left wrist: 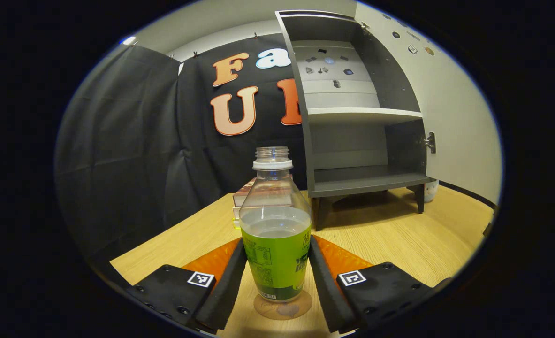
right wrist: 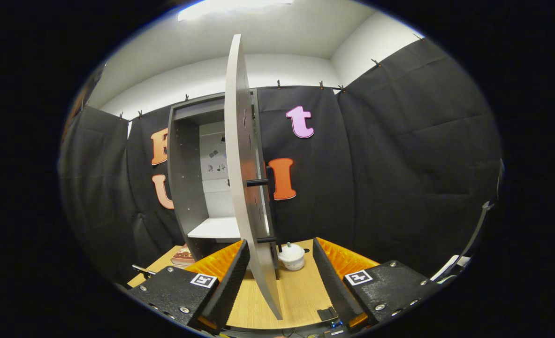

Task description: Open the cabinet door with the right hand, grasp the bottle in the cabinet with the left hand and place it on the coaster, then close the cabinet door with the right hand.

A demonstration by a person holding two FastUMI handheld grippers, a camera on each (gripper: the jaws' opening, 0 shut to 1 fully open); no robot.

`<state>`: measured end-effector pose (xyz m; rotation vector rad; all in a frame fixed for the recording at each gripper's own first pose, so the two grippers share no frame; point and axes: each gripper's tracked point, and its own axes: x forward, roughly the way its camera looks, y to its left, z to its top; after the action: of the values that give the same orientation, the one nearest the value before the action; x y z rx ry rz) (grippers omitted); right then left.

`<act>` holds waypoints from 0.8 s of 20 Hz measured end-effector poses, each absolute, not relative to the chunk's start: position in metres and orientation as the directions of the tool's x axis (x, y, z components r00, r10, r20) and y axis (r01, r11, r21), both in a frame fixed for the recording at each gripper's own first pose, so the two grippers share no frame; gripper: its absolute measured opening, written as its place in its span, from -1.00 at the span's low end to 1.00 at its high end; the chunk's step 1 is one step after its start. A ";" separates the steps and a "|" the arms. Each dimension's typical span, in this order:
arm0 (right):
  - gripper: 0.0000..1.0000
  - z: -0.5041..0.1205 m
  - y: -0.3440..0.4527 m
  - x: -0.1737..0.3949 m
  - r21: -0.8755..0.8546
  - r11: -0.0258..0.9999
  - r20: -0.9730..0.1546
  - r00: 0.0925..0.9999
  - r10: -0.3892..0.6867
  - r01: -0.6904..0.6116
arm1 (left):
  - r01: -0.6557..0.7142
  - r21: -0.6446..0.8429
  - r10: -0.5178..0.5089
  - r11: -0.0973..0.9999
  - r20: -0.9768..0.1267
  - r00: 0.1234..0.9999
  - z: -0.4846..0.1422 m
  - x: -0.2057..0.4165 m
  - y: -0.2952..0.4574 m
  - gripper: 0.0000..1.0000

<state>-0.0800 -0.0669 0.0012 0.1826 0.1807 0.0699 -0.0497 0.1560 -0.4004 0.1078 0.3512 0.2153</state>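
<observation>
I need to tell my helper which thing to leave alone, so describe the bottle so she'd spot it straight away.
Start at the grey cabinet on the wooden table; its door stands open. In front of it, the bottle stands upright on a round coaster, between the left gripper's fingers. It is clear, uncapped, with a green label.

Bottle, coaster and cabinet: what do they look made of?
Bottle: clear, glossy plastic by the look, see-through above a green printed wrap. Coaster: thin round disc, brownish and matte, possibly wood or cork. Cabinet: flat grey panels with a smooth matte finish, probably laminated board; its hinge looks like shiny metal.
</observation>
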 end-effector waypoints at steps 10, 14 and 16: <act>0.68 0.010 -0.051 -0.085 0.222 0.971 -0.164 0.979 0.124 -0.086 | -0.194 0.150 0.236 0.969 -0.349 0.907 -0.415 -0.057 0.155 0.63; 0.68 0.012 -0.049 -0.087 0.201 0.974 -0.157 0.979 0.134 -0.101 | -0.201 0.154 0.245 0.967 -0.361 0.900 -0.414 -0.058 0.157 0.69; 0.68 0.013 -0.053 -0.086 0.208 0.973 -0.149 0.980 0.130 -0.098 | -0.208 0.180 0.262 0.961 -0.370 0.891 -0.410 -0.061 0.161 0.74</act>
<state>-0.0861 -0.0525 0.0133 0.2014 0.1628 0.1156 -0.0610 0.1607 -0.4103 0.1369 0.4028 0.2452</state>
